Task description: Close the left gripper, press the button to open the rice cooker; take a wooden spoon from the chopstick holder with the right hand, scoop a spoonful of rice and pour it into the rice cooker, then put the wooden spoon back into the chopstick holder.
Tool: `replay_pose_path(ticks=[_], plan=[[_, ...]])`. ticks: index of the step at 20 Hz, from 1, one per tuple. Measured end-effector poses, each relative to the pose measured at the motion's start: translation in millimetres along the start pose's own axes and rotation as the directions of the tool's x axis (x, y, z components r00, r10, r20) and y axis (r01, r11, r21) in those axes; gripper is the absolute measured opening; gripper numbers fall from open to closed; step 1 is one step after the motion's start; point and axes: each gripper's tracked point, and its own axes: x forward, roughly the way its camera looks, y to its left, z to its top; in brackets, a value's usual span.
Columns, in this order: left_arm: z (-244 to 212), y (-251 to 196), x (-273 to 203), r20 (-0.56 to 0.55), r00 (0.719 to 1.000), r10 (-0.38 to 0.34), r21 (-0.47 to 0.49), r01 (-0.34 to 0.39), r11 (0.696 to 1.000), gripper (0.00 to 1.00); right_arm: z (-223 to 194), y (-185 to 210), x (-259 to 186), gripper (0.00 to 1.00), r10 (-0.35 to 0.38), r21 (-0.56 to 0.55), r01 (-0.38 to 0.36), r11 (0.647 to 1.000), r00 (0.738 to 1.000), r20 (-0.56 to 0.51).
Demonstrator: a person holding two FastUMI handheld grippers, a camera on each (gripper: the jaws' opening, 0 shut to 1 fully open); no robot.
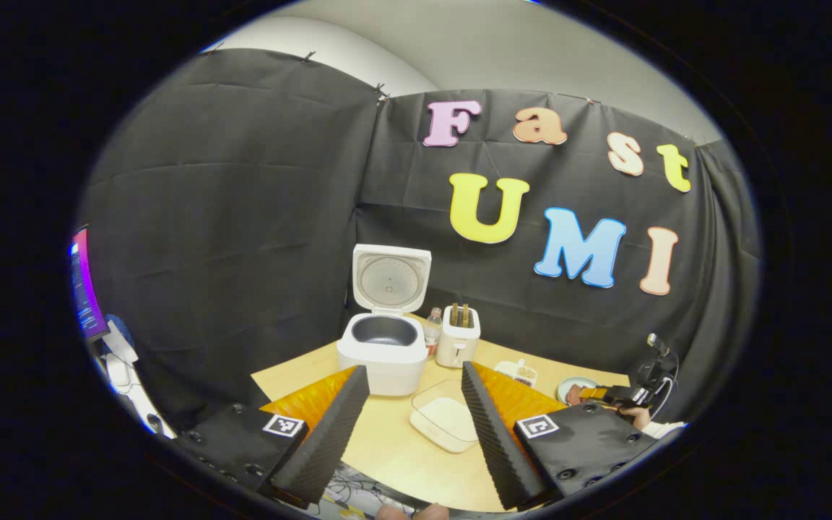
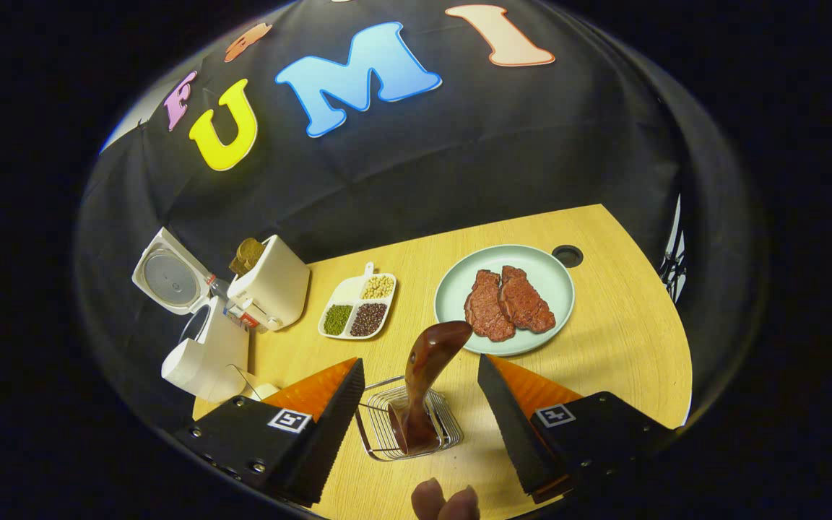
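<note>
In the left gripper view the white rice cooker (image 1: 385, 347) stands at the back of the table with its lid (image 1: 391, 278) raised and its dark pot bare. A clear box of rice (image 1: 446, 422) lies just in front of it. My left gripper (image 1: 414, 368) hovers open over the near table, nothing between its fingers. In the right gripper view a dark wooden spoon (image 2: 427, 361) stands upright in a wire chopstick holder (image 2: 409, 433). My right gripper (image 2: 421, 362) is open, one finger on each side of the spoon, apart from it. The cooker (image 2: 203, 354) sits far left.
A white toaster (image 1: 457, 336) holding bread and a small bottle (image 1: 432, 328) stand right of the cooker. A pale green plate (image 2: 553, 278) carries two steaks; a divided dish (image 2: 358, 307) holds beans. The right gripper and a hand (image 1: 622, 397) show far right. Table edge (image 2: 676, 375) lies right.
</note>
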Motion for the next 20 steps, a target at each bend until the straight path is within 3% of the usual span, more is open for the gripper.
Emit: replay_pose_path(ticks=[6,7,8,14,18,20], plan=[[9.1,-6.9,-1.7,0.036,0.999,-0.007,-0.005,0.008,1.0,0.97,57.9,3.1,-43.1,0.96,0.002,0.066,-0.014,0.998,0.986,0.167],[12.8,-6.8,1.7,0.044,0.999,-0.011,-0.004,0.012,1.0,0.97,67.5,5.3,-52.8,0.96,0.006,0.054,-0.017,0.998,0.981,0.192],[14.6,-4.8,5.1,0.049,0.999,-0.015,-0.003,0.015,1.0,0.86,74.7,10.2,-64.3,0.96,0.019,0.034,-0.027,0.999,0.977,0.212],[49.7,3.6,51.1,0.113,0.991,-0.068,0.008,0.068,0.998,0.86,99.7,63.0,-124.0,0.96,0.106,-0.057,-0.094,0.994,0.95,0.294],[76.7,15.5,98.0,0.16,0.978,-0.135,0.007,0.136,0.991,0.86,101.2,108.0,-155.2,0.96,0.133,-0.142,-0.088,0.986,0.927,0.352],[86.1,29.3,129.7,0.182,0.97,-0.163,0.014,0.163,0.987,0.86,99.5,127.9,-164.9,0.96,0.117,-0.181,-0.048,0.982,0.913,0.391]])
